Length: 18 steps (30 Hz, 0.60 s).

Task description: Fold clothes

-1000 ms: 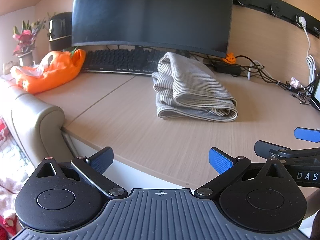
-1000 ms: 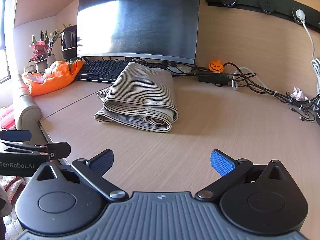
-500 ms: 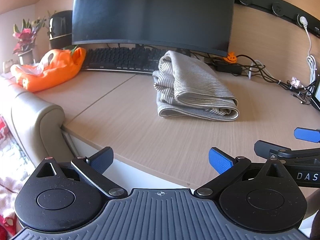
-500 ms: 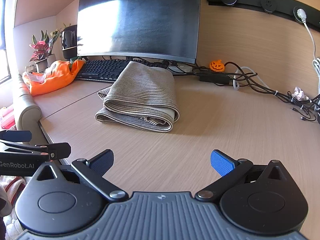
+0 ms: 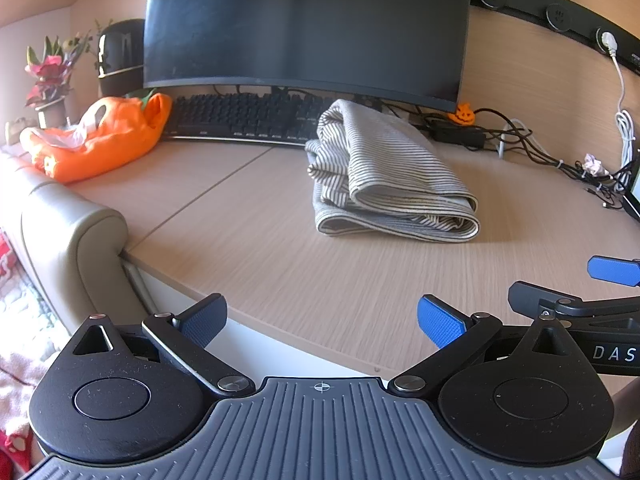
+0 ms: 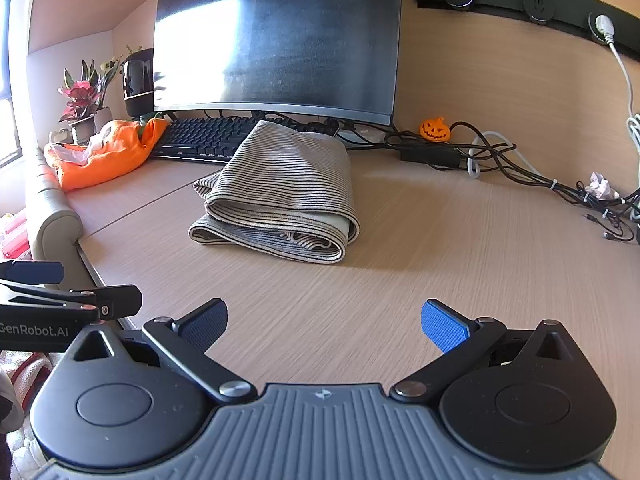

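Note:
A grey striped garment (image 5: 384, 176) (image 6: 280, 192) lies folded in a thick bundle on the wooden desk (image 5: 248, 240), its far end resting against the keyboard. My left gripper (image 5: 322, 322) hangs open near the desk's front edge, well short of the bundle, with nothing between its blue pads. Beside it, over the desk front, my right gripper (image 6: 324, 326) is open and empty too. Each gripper shows at the side of the other's view. An orange garment (image 5: 100, 140) (image 6: 104, 152) lies crumpled at the desk's far left.
A large monitor (image 5: 304, 24) and a black keyboard (image 5: 244, 118) stand behind the bundle. Tangled cables (image 6: 520, 168) and a small pumpkin figure (image 6: 434, 130) lie at the back right. A potted plant (image 6: 82, 104) and a dark speaker (image 6: 138, 80) sit far left; a padded chair back (image 5: 64, 232) adjoins the desk's left edge.
Both grippers have barely shifted; the views have drifted slightly. The folded striped garment lies as before, and both grippers stay open.

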Motion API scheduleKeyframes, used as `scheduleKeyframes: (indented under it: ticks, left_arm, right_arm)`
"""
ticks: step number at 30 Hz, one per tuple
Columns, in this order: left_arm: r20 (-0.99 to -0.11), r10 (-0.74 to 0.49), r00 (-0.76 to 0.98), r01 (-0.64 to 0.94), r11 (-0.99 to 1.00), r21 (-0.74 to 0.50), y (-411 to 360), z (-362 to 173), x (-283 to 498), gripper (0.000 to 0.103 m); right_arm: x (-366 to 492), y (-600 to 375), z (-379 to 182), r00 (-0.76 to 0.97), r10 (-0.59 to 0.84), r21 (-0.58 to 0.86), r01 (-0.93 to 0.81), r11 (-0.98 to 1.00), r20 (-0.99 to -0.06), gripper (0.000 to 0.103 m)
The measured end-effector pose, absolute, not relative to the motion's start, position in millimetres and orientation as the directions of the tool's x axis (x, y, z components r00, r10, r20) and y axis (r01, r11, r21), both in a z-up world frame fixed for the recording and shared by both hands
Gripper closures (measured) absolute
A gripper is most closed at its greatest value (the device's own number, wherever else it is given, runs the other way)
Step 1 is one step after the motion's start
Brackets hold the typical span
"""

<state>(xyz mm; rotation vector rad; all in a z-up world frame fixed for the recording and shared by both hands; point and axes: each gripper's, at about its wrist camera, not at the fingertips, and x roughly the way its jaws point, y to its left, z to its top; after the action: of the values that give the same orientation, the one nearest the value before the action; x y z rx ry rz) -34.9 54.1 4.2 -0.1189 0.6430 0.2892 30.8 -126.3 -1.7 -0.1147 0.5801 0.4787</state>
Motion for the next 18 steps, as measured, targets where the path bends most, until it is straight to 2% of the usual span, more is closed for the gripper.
scheduleKeyframes:
  ticks: [18]
  left_arm:
    - [-0.613,0.222,0.758,-0.301,0.953,-0.026,55.4,3.4,-31.9,0.0]
  right_arm:
    - [33.6,-123.7,-2.0,0.728,0.397,0.031,-0.46,0.887,-0.56,0.0]
